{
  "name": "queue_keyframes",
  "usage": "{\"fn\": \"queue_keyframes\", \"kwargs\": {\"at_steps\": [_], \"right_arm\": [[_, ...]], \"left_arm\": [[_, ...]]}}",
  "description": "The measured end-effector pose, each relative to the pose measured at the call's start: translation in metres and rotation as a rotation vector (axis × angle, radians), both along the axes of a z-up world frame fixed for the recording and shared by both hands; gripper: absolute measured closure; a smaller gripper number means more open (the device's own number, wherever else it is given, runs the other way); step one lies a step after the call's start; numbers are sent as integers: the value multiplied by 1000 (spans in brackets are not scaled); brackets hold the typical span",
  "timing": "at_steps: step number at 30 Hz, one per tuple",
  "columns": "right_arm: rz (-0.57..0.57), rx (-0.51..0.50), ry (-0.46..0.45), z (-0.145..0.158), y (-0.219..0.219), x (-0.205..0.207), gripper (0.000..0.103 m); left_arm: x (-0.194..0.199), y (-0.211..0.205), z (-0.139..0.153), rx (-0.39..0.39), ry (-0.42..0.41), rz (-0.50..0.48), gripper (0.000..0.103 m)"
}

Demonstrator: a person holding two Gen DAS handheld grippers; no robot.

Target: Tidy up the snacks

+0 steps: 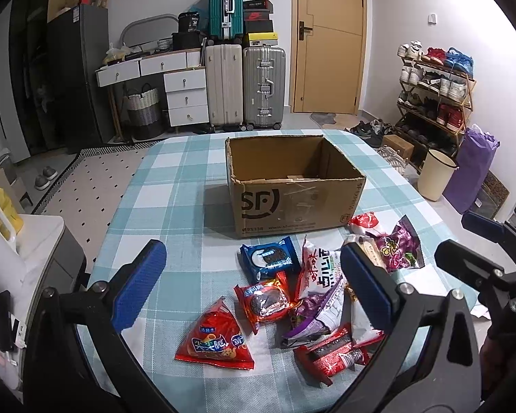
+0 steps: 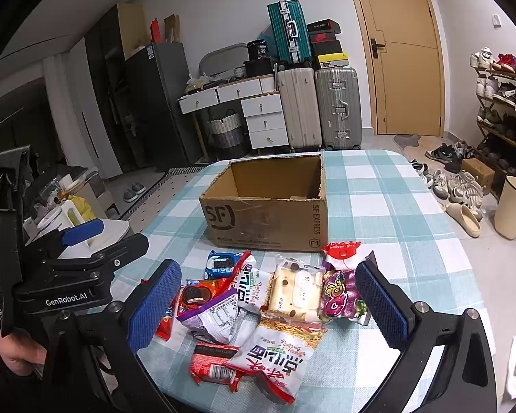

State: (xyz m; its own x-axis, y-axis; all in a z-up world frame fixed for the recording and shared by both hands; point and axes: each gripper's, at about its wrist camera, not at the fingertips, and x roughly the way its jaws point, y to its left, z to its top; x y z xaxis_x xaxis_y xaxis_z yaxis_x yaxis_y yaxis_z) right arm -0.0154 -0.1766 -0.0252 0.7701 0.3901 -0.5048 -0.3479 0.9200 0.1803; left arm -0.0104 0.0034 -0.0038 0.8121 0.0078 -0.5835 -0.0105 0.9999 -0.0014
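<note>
Red snack packets [image 1: 214,340] between spread fingers [image 1: 141,285]

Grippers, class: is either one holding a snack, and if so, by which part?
Neither holds anything. The left gripper and right gripper are both open above the snacks on the table, touching none.
</note>
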Motion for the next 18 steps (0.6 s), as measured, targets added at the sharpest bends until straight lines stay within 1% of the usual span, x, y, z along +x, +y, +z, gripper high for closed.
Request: {"fn": "queue_keyframes", "kwargs": {"at_steps": [18], "right_arm": [[7,5,5,-1,5,-1,0]], "left_arm": [[1,-1,0,-5,4,-4,2]]}}
